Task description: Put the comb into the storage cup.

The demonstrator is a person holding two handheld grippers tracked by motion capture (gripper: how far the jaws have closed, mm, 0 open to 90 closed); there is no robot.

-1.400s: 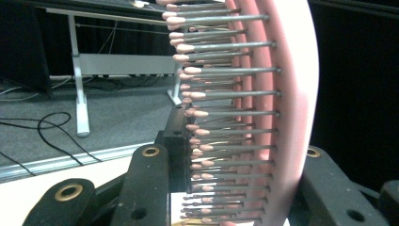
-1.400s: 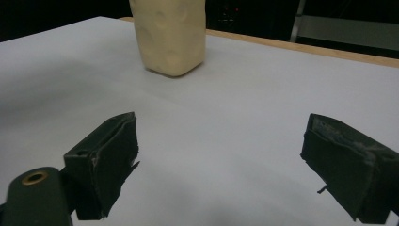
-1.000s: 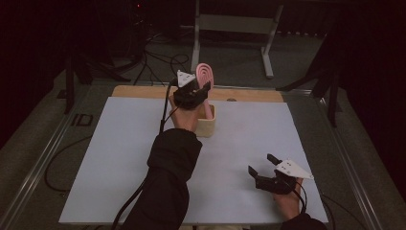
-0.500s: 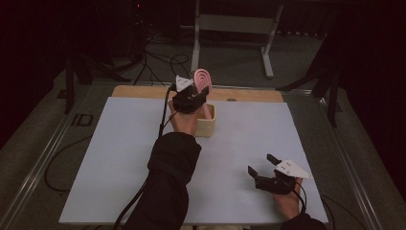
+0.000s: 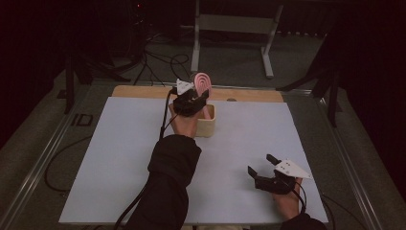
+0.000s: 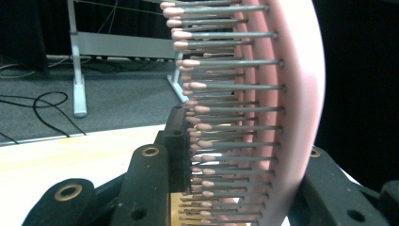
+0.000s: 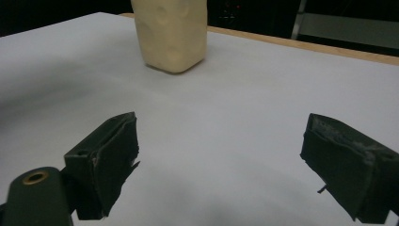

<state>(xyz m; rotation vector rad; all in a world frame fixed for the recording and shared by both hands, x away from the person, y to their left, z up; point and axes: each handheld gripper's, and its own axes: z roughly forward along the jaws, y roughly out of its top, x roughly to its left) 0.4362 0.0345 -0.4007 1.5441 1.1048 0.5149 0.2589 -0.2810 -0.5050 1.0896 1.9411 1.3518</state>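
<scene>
A pink hairbrush [image 5: 203,84] with grey, pink-tipped bristles stands upright, its handle reaching down into a cream box-shaped holder [image 5: 207,125] at the back middle of the white table top [image 5: 119,158]. My left gripper [image 5: 192,101] is shut on the brush just above the holder. In the left gripper view the brush [image 6: 282,108] sits between the two black jaws of the left gripper [image 6: 235,169], bristles facing left. My right gripper [image 5: 261,164] rests open near the front right of the table, holding nothing. Its own view shows the right gripper [image 7: 221,165] with jaws wide apart and the holder [image 7: 171,33] farther off.
A wooden board edge [image 5: 249,95] runs along the back of the white sheet. Behind the table stand a grey metal frame [image 5: 230,28] and loose cables [image 5: 158,62] on the floor. Dark stands flank the table on both sides.
My left gripper and the pink brush have sunk a little toward the holder. The right gripper has stayed where it was.
</scene>
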